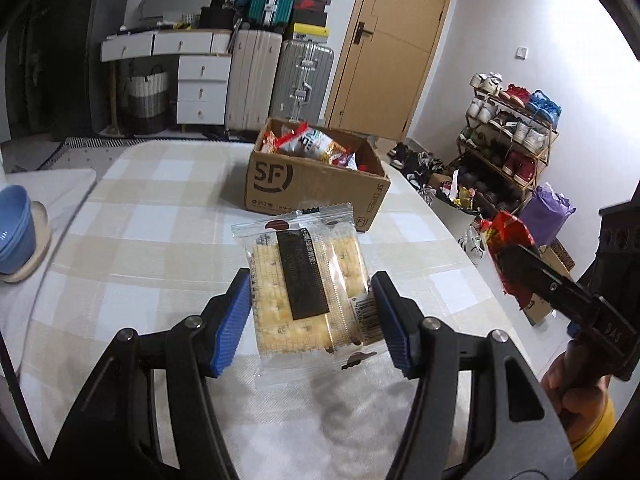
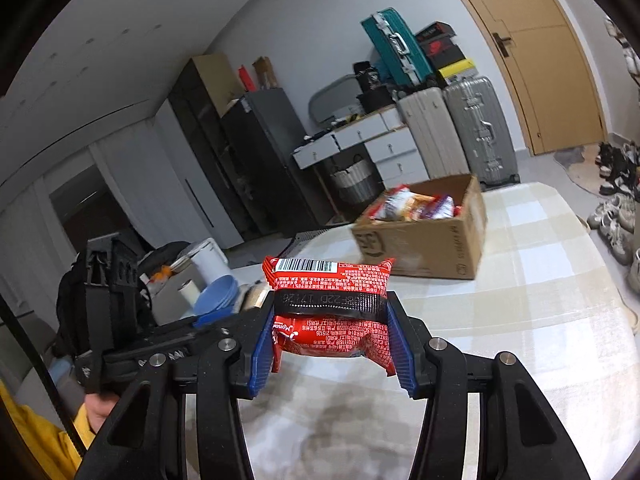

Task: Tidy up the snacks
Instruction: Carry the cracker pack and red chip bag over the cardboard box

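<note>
My left gripper (image 1: 312, 312) is shut on a clear pack of crackers (image 1: 308, 280) with a black label, held above the checked table (image 1: 160, 220). My right gripper (image 2: 328, 332) is shut on a red snack packet (image 2: 330, 308) with a barcode and a black band; that red snack packet (image 1: 506, 248) also shows at the right of the left wrist view. A cardboard box (image 1: 312, 184) marked SF stands further along the table, holding several snack bags. The cardboard box (image 2: 424, 236) lies ahead and to the right of the right gripper.
Blue bowls (image 1: 14, 228) sit on a side surface at the left. Suitcases (image 1: 280, 76), white drawers (image 1: 200, 88) and a wooden door (image 1: 392, 40) stand behind the table. A shoe rack (image 1: 508, 136) and loose shoes fill the floor on the right.
</note>
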`<state>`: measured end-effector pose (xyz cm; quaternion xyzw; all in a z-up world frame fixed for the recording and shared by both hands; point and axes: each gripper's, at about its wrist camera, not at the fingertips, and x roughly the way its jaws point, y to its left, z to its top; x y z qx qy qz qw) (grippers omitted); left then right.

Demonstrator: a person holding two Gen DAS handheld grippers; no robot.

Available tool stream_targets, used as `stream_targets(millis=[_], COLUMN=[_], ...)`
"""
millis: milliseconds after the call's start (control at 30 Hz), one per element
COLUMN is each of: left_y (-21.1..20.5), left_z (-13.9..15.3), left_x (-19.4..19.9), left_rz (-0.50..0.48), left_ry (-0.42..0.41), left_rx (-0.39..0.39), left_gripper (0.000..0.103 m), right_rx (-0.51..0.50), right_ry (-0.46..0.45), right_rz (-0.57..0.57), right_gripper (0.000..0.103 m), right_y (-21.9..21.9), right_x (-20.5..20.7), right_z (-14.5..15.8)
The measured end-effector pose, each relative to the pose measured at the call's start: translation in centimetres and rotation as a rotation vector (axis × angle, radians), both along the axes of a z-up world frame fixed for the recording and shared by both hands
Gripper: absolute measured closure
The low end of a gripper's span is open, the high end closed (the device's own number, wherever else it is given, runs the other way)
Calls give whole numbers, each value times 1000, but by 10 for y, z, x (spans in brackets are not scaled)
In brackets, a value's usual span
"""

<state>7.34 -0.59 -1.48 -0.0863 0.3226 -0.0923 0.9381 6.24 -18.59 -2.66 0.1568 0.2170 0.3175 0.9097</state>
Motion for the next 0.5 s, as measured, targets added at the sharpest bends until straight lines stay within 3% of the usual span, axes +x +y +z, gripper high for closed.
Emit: stream_targets(millis=[233,500], left_y=[15,27], left_z=[21,36], left_x=[-49,-90], left_rz=[-3,-25], left_ry=[-53,-84], left_rx=[-27,-34], left_gripper=[46,46], right_rx=[-50,-55], right_ry=[-35,-2], right_rz=[34,32], right_gripper=[52,52], right_y=[26,35], right_x=[-32,-38], right_z=[13,6])
